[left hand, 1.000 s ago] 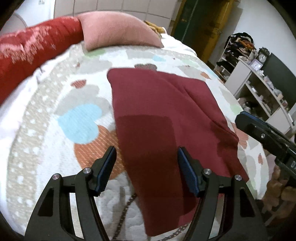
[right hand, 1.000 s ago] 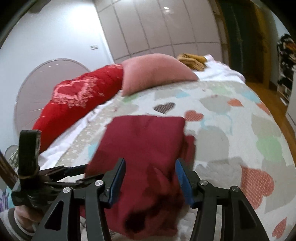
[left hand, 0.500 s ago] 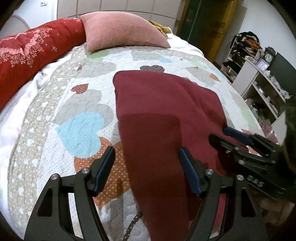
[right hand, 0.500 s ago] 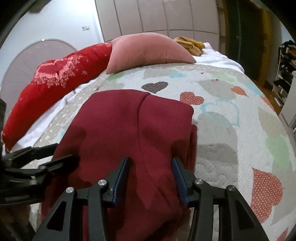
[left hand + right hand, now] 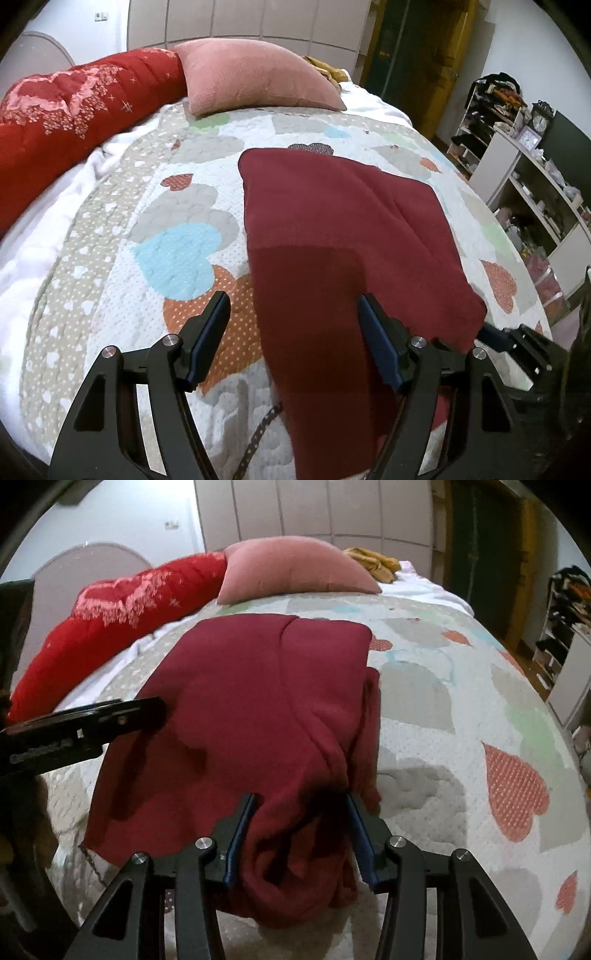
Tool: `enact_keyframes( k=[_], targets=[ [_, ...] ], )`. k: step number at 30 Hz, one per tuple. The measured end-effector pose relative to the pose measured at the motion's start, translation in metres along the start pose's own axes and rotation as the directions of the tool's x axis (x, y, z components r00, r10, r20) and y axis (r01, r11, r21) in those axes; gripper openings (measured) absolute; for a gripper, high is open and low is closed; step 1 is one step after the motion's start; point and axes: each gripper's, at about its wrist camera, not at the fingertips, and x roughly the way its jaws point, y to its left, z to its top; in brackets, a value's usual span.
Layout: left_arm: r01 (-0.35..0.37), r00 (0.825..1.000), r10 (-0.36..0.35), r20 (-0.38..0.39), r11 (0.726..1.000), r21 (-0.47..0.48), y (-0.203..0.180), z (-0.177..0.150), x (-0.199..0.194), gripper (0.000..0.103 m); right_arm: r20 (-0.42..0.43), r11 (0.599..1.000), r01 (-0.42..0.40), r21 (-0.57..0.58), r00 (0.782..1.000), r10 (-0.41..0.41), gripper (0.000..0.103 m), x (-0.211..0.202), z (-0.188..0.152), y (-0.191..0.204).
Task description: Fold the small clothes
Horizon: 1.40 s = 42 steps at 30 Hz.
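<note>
A dark red garment lies partly folded on the heart-patterned quilt; it also shows in the right wrist view. My left gripper is open, hovering above the garment's near left part with nothing between its fingers. My right gripper is open, its fingers on either side of a bunched fold at the garment's near right corner. The right gripper's tip shows in the left wrist view at the garment's right corner. The left gripper shows in the right wrist view at the garment's left side.
A pink pillow and a red bolster lie at the head of the bed. A yellow cloth sits behind the pillow. White shelves with clutter stand to the right of the bed.
The right gripper has moved down and forward onto the garment's near right corner, and its fingers have closed in somewhat around the bunched fold. The left gripper has stayed open above the garment.
</note>
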Motion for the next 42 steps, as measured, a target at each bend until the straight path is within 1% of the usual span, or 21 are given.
enact_keyframes(
  k=[2,5,8,11,13,15,17,18,29,42],
  targets=[
    [-0.030,0.999,0.030,0.024,0.999,0.011,-0.001,-0.002,-0.009,0.072,0.006,1.000,0.000,0.000,1.000,0.000,0.047,-0.007,0.002,0.001],
    [-0.067,0.996,0.066,0.058,0.998,0.012,0.001,-0.003,-0.023,0.072,0.038,1.000,-0.012,0.027,0.999,0.011,0.048,-0.025,0.006,0.000],
    [-0.085,0.992,0.085,0.095,0.996,-0.004,0.002,-0.005,-0.038,0.072,0.107,0.998,-0.020,0.060,0.994,0.013,0.049,-0.048,0.011,0.001],
    [-0.108,0.984,0.108,0.140,0.994,-0.006,0.001,-0.005,-0.054,0.072,0.158,0.999,-0.005,0.054,0.987,-0.003,0.049,-0.068,0.016,0.010],
    [-0.125,0.978,0.123,0.170,0.992,0.003,0.000,-0.005,-0.064,0.072,0.174,0.999,0.006,0.043,0.985,-0.013,0.050,-0.076,0.018,0.016],
    [-0.139,0.973,0.135,0.189,0.990,0.009,-0.001,-0.006,-0.071,0.072,0.190,0.999,0.018,0.038,0.982,-0.025,0.053,-0.081,0.019,0.021],
    [-0.143,0.970,0.137,0.201,0.990,0.016,-0.003,-0.007,-0.077,0.072,0.191,0.999,0.024,0.037,0.981,-0.031,0.061,-0.084,0.019,0.025],
    [-0.142,0.970,0.135,0.200,0.990,0.021,-0.003,-0.007,-0.078,0.072,0.190,0.999,0.024,0.041,0.981,-0.032,0.062,-0.084,0.019,0.027],
    [-0.146,0.965,0.136,0.223,0.989,0.026,-0.008,-0.013,-0.089,0.072,0.187,0.997,0.020,0.078,0.982,-0.035,0.064,-0.089,0.018,0.027],
    [-0.152,0.967,0.143,0.213,0.988,0.028,-0.012,-0.016,-0.085,0.072,0.167,0.996,0.019,0.088,0.985,-0.033,0.065,-0.085,0.016,0.022]
  ],
)
